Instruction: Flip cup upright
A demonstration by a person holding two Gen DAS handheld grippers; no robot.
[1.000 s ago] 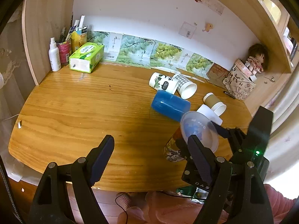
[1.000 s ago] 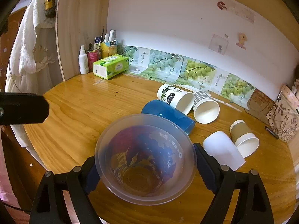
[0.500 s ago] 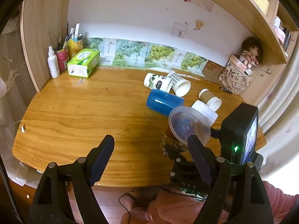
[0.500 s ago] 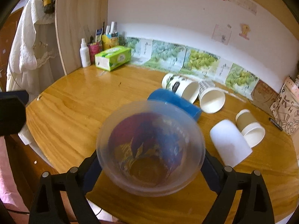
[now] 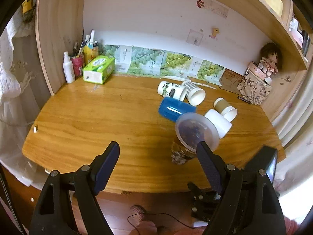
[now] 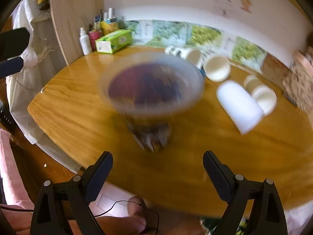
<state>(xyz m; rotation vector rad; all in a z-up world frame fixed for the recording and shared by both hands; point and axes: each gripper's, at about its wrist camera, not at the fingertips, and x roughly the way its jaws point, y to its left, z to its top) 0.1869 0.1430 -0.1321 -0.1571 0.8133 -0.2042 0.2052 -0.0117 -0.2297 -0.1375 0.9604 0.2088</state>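
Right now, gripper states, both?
Left gripper: open, holding nothing.
Right gripper: open, holding nothing; the patterned cup stands upright on the table ahead.

The clear plastic cup [image 5: 192, 137] stands upright on the wooden desk, mouth up, near the front edge and right of the middle. It is see-through, with a wide flared rim and a body that narrows toward the base. A dark print in blue, purple and brown covers its wall, and a paler flowered band shows near the foot. From the right wrist view the cup [image 6: 151, 96] is blurred, its open mouth facing the camera and its base resting on the wood. Nothing grips it; it stands free on the desk.
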